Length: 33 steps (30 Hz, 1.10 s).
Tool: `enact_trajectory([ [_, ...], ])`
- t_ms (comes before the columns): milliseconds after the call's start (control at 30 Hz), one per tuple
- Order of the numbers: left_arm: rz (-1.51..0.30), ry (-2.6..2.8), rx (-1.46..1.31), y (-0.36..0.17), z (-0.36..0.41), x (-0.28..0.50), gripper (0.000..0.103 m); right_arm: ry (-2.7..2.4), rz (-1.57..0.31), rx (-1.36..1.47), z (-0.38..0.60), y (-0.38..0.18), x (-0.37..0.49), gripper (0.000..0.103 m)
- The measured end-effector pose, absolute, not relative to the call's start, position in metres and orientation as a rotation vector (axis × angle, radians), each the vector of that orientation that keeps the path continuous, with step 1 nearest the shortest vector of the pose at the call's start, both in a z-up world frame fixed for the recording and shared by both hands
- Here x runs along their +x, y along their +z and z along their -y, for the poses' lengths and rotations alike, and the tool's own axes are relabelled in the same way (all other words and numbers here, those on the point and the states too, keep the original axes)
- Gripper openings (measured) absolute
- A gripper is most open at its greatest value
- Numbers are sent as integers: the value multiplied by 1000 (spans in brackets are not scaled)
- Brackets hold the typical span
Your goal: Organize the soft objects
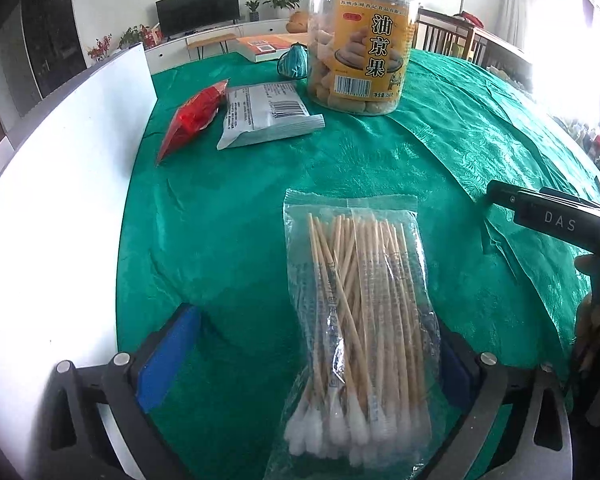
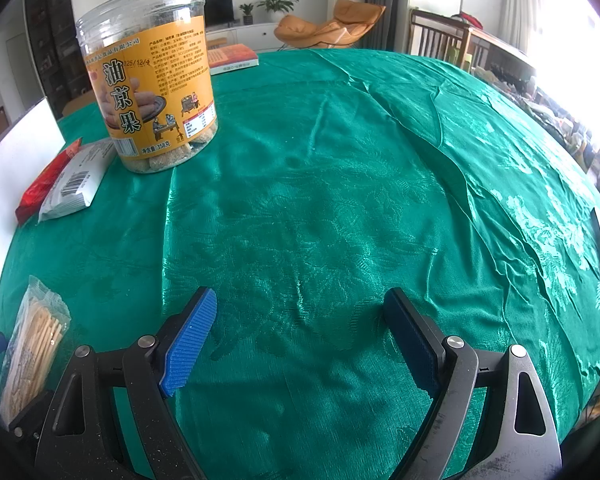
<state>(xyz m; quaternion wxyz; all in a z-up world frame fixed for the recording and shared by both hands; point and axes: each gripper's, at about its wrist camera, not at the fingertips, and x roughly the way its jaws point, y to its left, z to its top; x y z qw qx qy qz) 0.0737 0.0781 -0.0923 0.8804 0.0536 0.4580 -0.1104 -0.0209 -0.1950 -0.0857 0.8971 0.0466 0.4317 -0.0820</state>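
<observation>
Green cloth covers the bench [image 2: 340,160], and the bag of cotton swabs [image 1: 360,320] lies between the spread fingers of the left hand-held gripper [image 1: 312,356], nearer its right pad. Right hand-held gripper [image 2: 300,336] hangs spread over bare cloth, well right of the bag.

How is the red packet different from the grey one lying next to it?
The red packet is glossy and narrow, with no print readable; the grey packet is wider, matte, and shows a barcode and small text. The red one lies nearer the white board. Both lie flat, side by side, on the green cloth.
</observation>
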Motion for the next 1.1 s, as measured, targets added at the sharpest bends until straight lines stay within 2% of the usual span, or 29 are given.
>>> enact_trajectory([
  [1100,-930,-210,104,-92,-79,69,103,-169,-894,96,196,-86,-22,88],
])
